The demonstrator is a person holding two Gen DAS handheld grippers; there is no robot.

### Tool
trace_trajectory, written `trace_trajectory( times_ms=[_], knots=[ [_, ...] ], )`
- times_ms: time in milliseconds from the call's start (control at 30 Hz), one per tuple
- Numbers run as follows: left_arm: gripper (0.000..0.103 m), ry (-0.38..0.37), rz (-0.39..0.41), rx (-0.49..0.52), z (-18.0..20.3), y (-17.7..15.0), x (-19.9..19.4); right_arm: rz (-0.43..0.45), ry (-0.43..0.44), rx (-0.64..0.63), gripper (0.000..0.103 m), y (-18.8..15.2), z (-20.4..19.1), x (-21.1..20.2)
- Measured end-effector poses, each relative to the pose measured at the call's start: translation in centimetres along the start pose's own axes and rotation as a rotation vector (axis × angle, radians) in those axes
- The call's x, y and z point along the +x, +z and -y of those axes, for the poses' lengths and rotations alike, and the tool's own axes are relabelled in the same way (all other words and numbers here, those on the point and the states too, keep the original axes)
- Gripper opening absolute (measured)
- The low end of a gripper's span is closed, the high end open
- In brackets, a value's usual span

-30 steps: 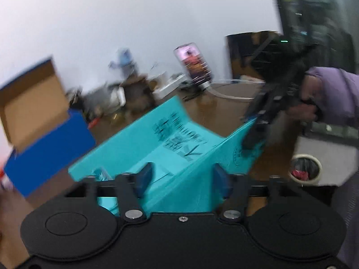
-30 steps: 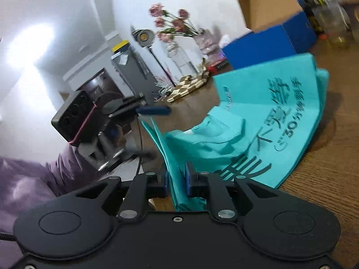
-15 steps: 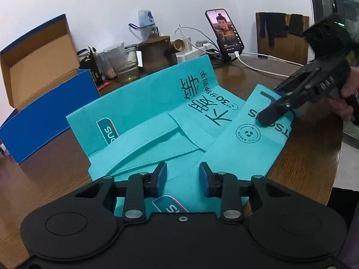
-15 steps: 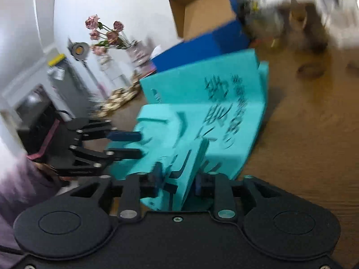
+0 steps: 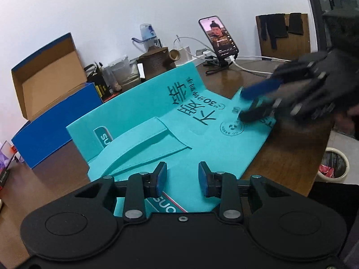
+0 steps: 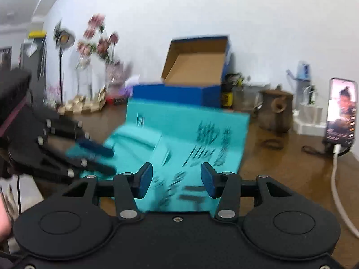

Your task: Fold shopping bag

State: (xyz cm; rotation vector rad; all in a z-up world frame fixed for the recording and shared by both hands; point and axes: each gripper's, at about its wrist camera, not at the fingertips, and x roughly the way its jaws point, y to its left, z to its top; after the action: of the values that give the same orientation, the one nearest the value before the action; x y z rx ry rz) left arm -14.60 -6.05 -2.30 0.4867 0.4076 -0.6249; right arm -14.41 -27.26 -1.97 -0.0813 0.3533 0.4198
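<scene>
A teal shopping bag [image 5: 157, 121] with dark printed characters lies folded on the brown wooden table [image 5: 289, 157], its handles on top. My left gripper [image 5: 182, 179] is open and empty just above the bag's near edge. My right gripper [image 6: 176, 180] is open and empty above the bag [image 6: 186, 132], which is blurred in that view. In the left wrist view the right gripper [image 5: 251, 105] shows open over the bag's right corner. In the right wrist view the left gripper [image 6: 105, 159] shows open at the bag's left edge.
An open blue cardboard box [image 5: 49, 103] stands behind the bag. A dark teapot [image 5: 157, 60], jars, a water bottle and a phone on a stand [image 5: 218, 38] with a white cable line the back. Flowers [image 6: 98, 42] stand at the left. A bin [image 5: 334, 165] sits below the table's right edge.
Both grippers let go of the bag and opened wider. The raised right flap now lies flat on the bag. The right gripper swung round over the bag.
</scene>
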Motion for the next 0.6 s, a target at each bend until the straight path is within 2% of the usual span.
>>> trace_trajectory(
  times_ms=[100, 333, 600],
  knots=[
    [0.031, 0.000, 0.008, -0.026, -0.1, -0.1, 0.0, -0.048, -0.046, 0.039, 0.049, -0.3, -0.2, 0.8],
    [0.031, -0.002, 0.034, -0.092, 0.3, -0.9, -0.9, -0.012, -0.052, 0.070, 0.049, -1.7, -0.6, -0.1],
    [0.031, -0.045, 0.051, -0.172, 0.0, -1.9, -2.4, 0.015, 0.020, 0.089, 0.050, -2.5, -0.2, -1.8]
  ],
)
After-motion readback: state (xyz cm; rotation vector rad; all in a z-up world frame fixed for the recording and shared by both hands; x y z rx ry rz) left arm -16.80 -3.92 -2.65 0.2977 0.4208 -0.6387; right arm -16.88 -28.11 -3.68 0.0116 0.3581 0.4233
